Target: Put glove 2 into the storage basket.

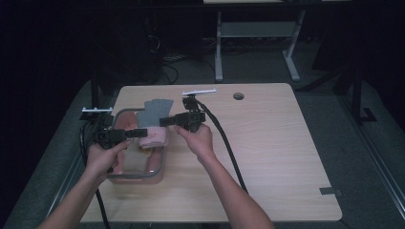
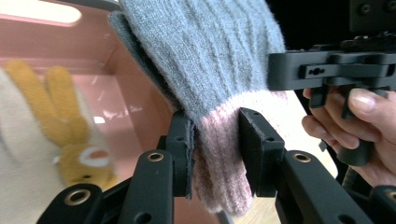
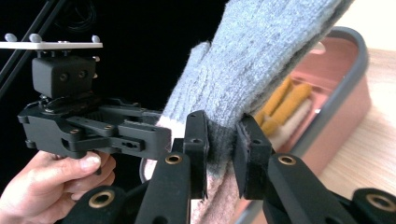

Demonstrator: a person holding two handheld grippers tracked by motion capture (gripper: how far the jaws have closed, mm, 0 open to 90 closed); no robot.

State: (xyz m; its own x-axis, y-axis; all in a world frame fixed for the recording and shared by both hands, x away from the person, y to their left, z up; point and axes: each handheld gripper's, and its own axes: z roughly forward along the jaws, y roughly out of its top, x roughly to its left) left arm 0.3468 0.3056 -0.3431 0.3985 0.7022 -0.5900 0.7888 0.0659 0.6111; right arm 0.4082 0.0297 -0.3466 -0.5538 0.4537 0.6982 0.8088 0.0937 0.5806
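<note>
Wooden table (image 1: pixel 267 143), pink bin (image 1: pixel 157 172) near left. Left gripper (image 1: pixel 141 134) and right gripper (image 1: pixel 163 122) both clamp grey-pink knit glove (image 1: pixel 155 119): soft, light, floppy; pinch near cuff.

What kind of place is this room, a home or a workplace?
Probably a lab or workshop: a plain wooden table on grey carpet, another metal-legged bench behind it, loose cables on the floor, dark surroundings.

We see a dim, dark-edged high view, while both gripper views are brighter, with softly blurred backgrounds.
</note>
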